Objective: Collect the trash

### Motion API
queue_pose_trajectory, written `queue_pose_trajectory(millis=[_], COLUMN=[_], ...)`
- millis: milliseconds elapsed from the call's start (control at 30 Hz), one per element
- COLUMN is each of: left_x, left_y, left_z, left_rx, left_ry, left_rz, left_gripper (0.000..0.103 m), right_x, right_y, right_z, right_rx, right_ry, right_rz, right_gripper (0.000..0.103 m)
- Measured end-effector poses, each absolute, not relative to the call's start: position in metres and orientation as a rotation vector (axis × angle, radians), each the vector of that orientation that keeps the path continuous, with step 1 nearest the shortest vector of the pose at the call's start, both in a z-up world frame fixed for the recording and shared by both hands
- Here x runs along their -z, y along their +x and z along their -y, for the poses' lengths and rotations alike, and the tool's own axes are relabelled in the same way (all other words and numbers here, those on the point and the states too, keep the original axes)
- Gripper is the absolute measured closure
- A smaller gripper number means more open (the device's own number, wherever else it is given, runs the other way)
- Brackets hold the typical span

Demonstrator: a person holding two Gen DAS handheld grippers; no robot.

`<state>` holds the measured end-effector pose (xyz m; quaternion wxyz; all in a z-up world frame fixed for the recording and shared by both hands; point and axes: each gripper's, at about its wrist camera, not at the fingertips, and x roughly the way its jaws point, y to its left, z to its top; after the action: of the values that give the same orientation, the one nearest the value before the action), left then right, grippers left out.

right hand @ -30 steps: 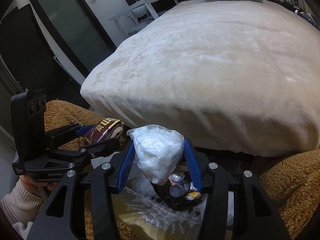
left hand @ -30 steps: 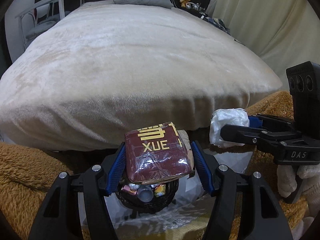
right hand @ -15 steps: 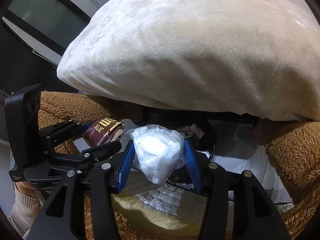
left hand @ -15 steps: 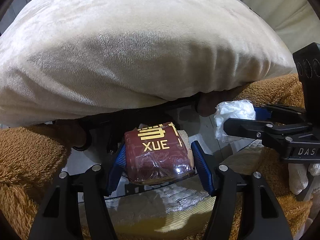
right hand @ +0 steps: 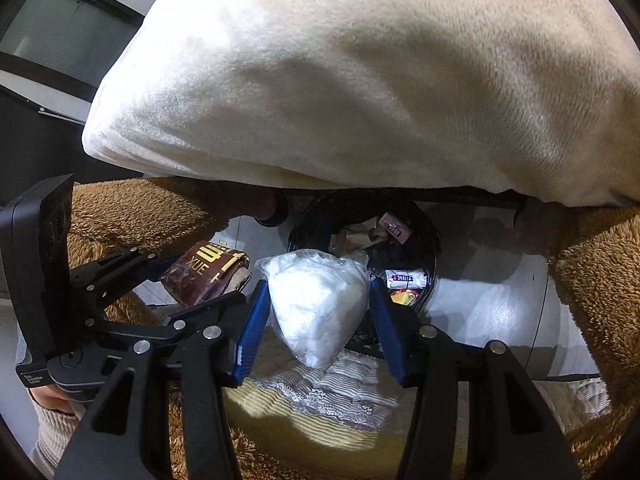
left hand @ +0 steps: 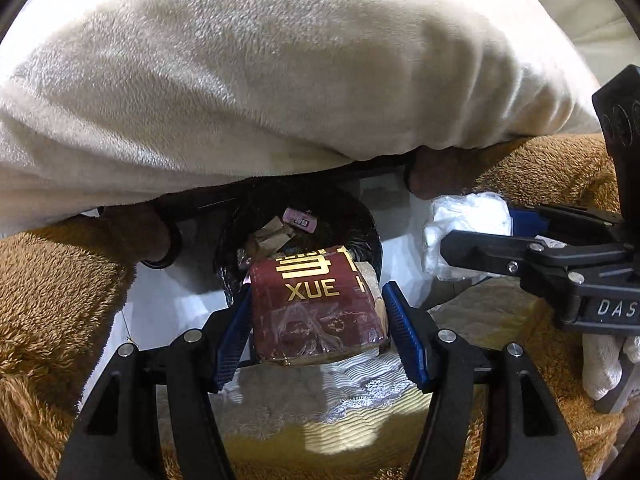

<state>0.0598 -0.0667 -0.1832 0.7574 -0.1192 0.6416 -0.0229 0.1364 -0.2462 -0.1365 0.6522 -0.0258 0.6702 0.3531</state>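
We see a maroon packet with gold lettering (left hand: 318, 312) wrapped in glossy, crinkled clear film. The white wad (right hand: 318, 304) looks like soft tissue inside thin, shiny plastic. Our black grippers' frames are matt plastic with bright metal screws, and their blue pads (left hand: 406, 340) are ribbed. The cream blanket (left hand: 280, 80) above is short, velvety plush; the brown rug (left hand: 48, 312) is shaggy, rough pile. The round bin's black liner (right hand: 430, 248) is thin, glossy plastic. The white floor (right hand: 492, 304) is smooth and faintly reflective.
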Motion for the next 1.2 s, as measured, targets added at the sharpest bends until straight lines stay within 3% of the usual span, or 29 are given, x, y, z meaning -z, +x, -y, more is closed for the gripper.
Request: queue_pose_trajectory(millis=[100,200,733,1200], left_x=[0.183,0.181,0.162,0.086], left_y=[0.060,0.060,0.054,0.031], left_z=[0.066,0.066,0.061,0.037], left_rx=[0.046,0.033,0.012,-0.045], left_ry=[-0.264,-0.250,-0.238,-0.245], left_rz=[-1.399,-1.391,-1.299,-0.954], left_gripper=[0.040,0.020,0.020,0.020], right_x=[0.138,0.138,0.125,0.036], right_y=[0.138,0.140,0.143,0.134], right_z=[0.246,0.250,0.257,0.278], right_rx=[-0.792,-0.770,-0.775,-0.856], right_ry=[-0.052,-0.030,-0.011,-0.055], right_rz=[-1.526,-1.518,-1.460,-1.027], right_gripper=[0.050,0.039,0.038,0.036])
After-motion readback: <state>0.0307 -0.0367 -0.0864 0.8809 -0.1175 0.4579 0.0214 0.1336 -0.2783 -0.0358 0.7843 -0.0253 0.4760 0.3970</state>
